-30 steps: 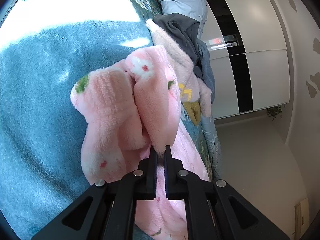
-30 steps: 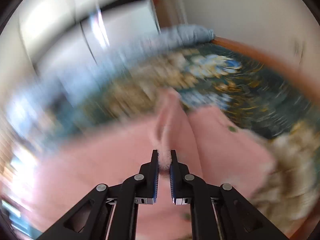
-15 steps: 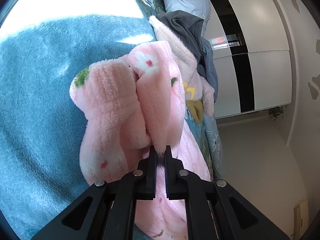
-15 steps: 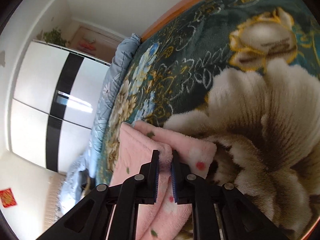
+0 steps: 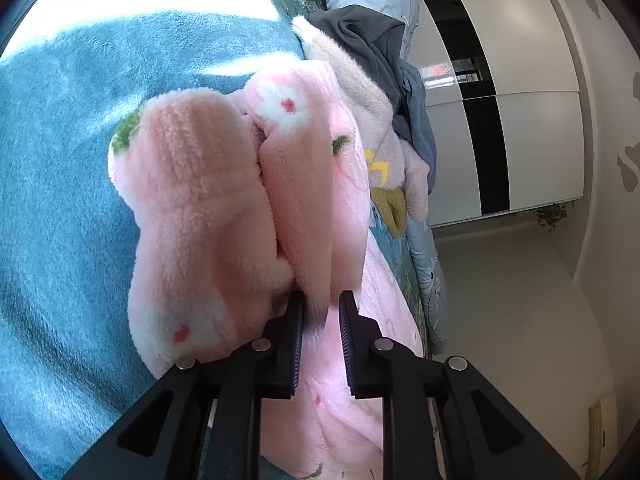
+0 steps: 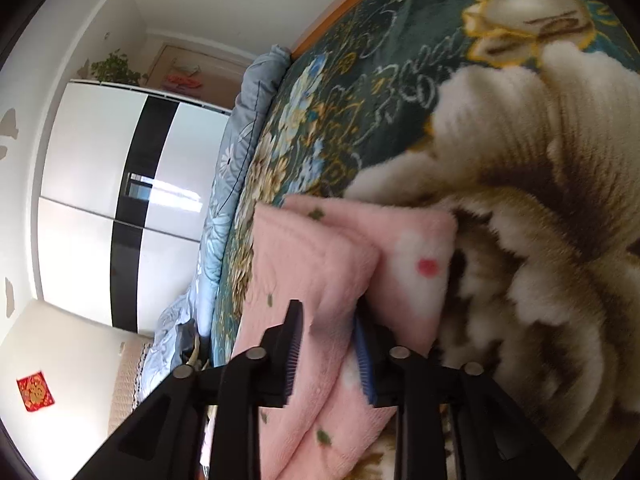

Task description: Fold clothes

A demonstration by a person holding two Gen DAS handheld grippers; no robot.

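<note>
A pink fleece garment [image 5: 192, 208] with white flowers and red dots lies bunched and folded on the teal blanket [image 5: 60, 160]. My left gripper [image 5: 322, 304] has its jaws opening. A fold of the pink fleece still stands between them, with a gap showing on the right side. In the right wrist view the same pink garment [image 6: 312, 264] lies as a doubled edge on the flowered blanket [image 6: 520, 160]. My right gripper [image 6: 326, 316] is also opening, its jaws standing apart around that thick fold without pinching it.
Beyond the pink garment lies a pile of other clothes: a dark grey piece [image 5: 360, 36] and a pale plush one with yellow marks [image 5: 376, 152]. The bed's edge with a light blue quilt [image 5: 430, 280] drops to the floor [image 5: 520, 300]. A white wardrobe [image 6: 88, 152] stands behind.
Both grippers were shut on pink fleece folds and have now spread their jaws. The right gripper swung down and rolled, bringing its fold onto the flowered blanket. The left stayed in place.
</note>
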